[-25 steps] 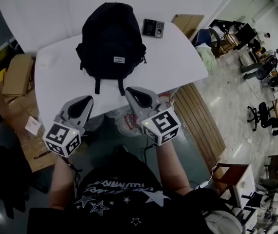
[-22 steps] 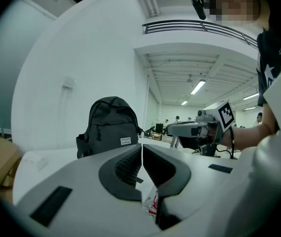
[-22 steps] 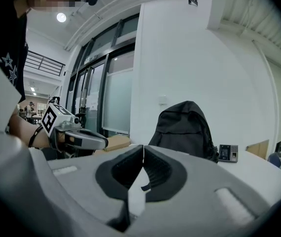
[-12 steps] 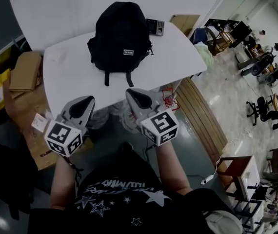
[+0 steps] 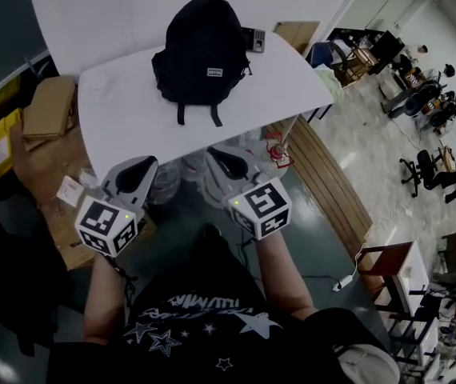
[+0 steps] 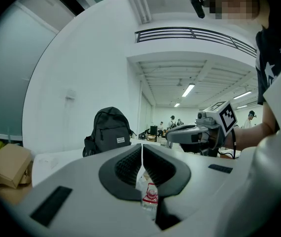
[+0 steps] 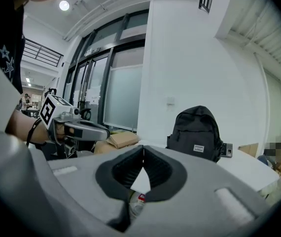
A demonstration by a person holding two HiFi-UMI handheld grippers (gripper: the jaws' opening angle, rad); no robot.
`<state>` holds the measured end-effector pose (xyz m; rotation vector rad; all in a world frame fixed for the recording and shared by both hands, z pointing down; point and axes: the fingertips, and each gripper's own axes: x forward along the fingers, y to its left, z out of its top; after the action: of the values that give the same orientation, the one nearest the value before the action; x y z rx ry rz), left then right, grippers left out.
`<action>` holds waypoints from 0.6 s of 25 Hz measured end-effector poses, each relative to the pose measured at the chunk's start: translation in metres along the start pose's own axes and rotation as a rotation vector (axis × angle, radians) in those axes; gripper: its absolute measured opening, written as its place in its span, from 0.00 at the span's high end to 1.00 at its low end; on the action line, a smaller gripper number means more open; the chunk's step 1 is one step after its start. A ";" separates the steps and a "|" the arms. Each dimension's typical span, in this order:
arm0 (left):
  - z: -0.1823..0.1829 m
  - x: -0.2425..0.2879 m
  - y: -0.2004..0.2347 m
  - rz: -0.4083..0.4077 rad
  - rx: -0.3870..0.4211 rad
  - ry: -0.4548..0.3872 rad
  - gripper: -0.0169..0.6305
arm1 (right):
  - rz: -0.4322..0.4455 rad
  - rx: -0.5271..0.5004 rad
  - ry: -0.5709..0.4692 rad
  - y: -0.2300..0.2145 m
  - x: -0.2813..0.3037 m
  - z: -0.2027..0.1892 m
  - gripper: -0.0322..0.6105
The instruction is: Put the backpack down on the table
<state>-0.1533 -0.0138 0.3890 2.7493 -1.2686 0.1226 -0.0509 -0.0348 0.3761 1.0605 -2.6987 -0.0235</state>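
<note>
Backpack (image 5: 204, 50) already on table (image 5: 108, 126), toward far side, long axis vertical. Lies straight ahead of both grippers, well apart; both hang off table's near edge. Right gripper (image 5: 225, 157) more in line with it, judged marginally nearer; left gripper (image 5: 137, 168) offset sideways. Both jaws fully closed, nothing held. Gripper views show upright stance, front label. Head view alone shows straps trailing toward near edge, plus keypad unit (image 5: 254, 40) just beside pack.

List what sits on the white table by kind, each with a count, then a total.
Black backpack: 1
Small keypad device: 1
Total: 2
</note>
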 end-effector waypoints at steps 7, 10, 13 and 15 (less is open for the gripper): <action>-0.011 -0.039 -0.022 -0.010 0.006 -0.001 0.95 | -0.038 -0.004 0.016 0.038 -0.025 -0.009 0.95; -0.016 -0.051 -0.026 -0.011 -0.001 -0.003 0.95 | -0.046 -0.006 0.024 0.050 -0.032 -0.013 0.95; -0.021 -0.058 -0.032 -0.016 -0.011 -0.004 0.95 | -0.054 0.000 0.024 0.057 -0.040 -0.018 0.95; -0.023 -0.059 -0.035 -0.022 -0.015 -0.005 0.95 | -0.084 0.002 0.027 0.055 -0.045 -0.019 0.95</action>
<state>-0.1650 0.0563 0.4027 2.7517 -1.2343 0.1043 -0.0511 0.0373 0.3904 1.1658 -2.6294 -0.0212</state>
